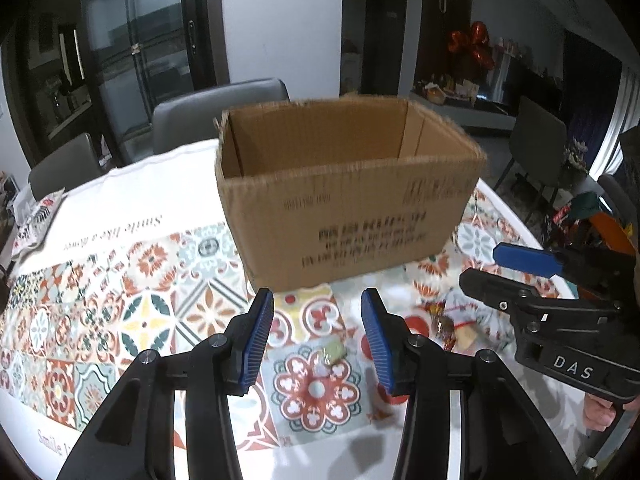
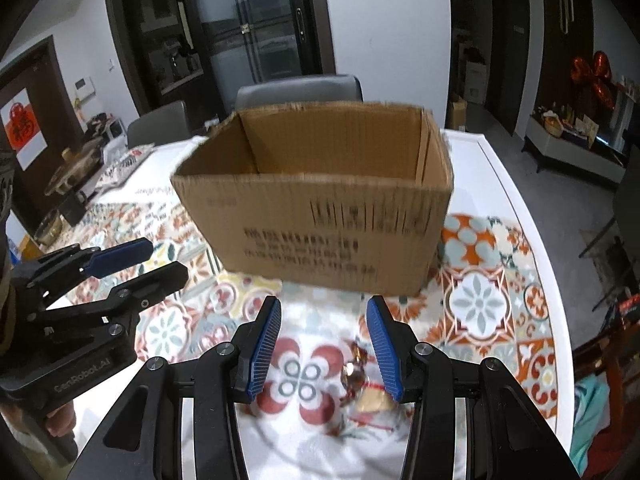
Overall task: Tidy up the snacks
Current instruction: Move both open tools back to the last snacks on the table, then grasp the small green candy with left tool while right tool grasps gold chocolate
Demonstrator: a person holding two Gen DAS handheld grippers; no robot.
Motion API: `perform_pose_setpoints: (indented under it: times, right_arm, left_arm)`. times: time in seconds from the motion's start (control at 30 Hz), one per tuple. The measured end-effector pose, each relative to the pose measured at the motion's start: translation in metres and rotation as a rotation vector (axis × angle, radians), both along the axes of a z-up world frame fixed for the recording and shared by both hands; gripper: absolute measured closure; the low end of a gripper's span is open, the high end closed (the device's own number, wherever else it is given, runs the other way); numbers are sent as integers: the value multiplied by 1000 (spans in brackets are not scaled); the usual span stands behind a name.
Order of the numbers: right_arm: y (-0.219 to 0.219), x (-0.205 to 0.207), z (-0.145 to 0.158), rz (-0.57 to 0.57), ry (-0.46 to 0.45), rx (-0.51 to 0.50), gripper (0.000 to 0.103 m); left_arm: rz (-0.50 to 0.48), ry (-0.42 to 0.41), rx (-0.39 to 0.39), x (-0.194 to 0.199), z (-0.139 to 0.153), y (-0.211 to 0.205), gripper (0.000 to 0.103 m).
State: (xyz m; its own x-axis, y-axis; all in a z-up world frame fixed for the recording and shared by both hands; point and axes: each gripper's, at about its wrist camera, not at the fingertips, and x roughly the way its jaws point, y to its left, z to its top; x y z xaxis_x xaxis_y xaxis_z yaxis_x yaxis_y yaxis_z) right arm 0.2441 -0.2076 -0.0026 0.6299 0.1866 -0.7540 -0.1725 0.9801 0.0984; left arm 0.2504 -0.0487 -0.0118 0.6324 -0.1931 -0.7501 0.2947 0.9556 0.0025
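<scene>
1. L gripper [image 1: 317,340]: jaws spread, nothing between the blue pads; it hangs over the tablecloth w/ a small green-wrapped candy [image 1: 332,353] lying on the cloth below the gap. Not touching it.
2. R gripper [image 2: 323,344]: jaws spread too, nothing pinched. A gold/brown wrapped snack bag [image 2: 366,388] w/ red tie lies on the cloth under its right pad; contact can't be told, blurred.
3. Same snack bag shows in the left wrist view, right of the green candy, apart from it.
4. Each gripper is seen from the other's cam, side by side; fingers of a hand wrap the handle of each.
5. Cardboard box [image 1: 344,208], open top, stands upright just beyond both grippers, printed side facing them, print upside down. Inside looks empty as far as visible.
6. Tablecloth [image 1: 120,308]: tile pattern, white border, covers white table [image 2: 516,208].
7. Grey chairs [image 1: 188,120] behind the box, at far edge.
</scene>
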Motion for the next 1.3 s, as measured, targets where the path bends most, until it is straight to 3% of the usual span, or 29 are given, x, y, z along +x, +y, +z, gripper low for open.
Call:
perform_pose_setpoints:
  times: [0.37, 0.6, 1.1, 1.3]
  right_arm:
    - [-6, -14, -51, 1, 88, 18, 57]
    - [-5, -15, -67, 24, 100, 28, 60]
    - [1, 1, -90, 38, 145, 10, 62]
    - [4, 13, -99, 53, 182, 51, 66]
  left_arm:
    - [-36, 41, 40, -16, -42, -8, 58]
    - [-43, 71, 59, -20, -66, -9, 58]
    - [-31, 105, 40, -4, -86, 1, 58]
    - [-31, 117, 26, 4, -91, 0, 58]
